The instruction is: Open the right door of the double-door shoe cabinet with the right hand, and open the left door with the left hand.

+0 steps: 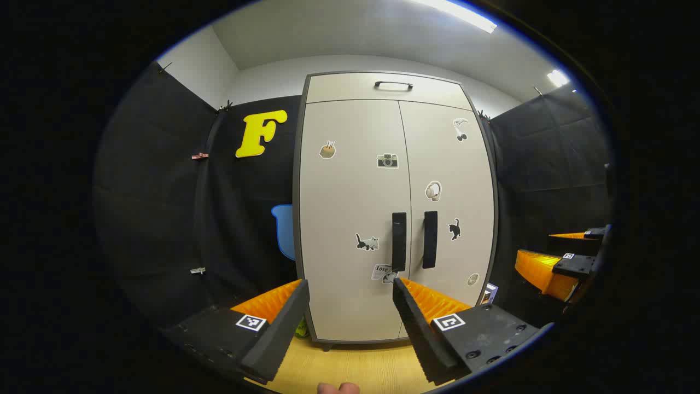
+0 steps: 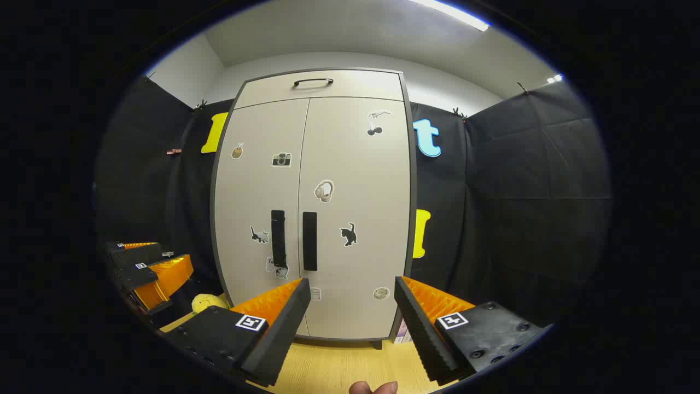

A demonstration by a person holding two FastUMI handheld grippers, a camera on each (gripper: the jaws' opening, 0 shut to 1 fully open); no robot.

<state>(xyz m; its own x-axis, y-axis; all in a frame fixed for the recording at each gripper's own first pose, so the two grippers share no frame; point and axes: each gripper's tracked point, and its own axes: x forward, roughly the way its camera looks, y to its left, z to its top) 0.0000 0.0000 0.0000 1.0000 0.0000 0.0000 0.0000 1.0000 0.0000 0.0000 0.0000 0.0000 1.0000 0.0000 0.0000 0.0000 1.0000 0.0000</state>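
A pale grey double-door shoe cabinet (image 1: 350,180) (image 2: 322,164) stands closed straight ahead, with stickers on both doors. Two black vertical handles sit by the centre seam: the left door's handle (image 1: 399,242) (image 2: 278,238) and the right door's handle (image 1: 430,239) (image 2: 310,241). My left gripper (image 1: 350,287) is open, a short way in front of the left door and clear of it. My right gripper (image 2: 350,284) is open too, in front of the right door. Each gripper also appears at the side of the other's view, the right gripper (image 1: 563,262) and the left gripper (image 2: 147,268).
A top drawer with a black handle (image 1: 393,85) (image 2: 313,82) caps the cabinet. Light wooden floor (image 1: 355,366) lies in front. A yellow soft object (image 2: 208,302) lies on the floor at the cabinet's left foot. Black cloth walls close in on both sides.
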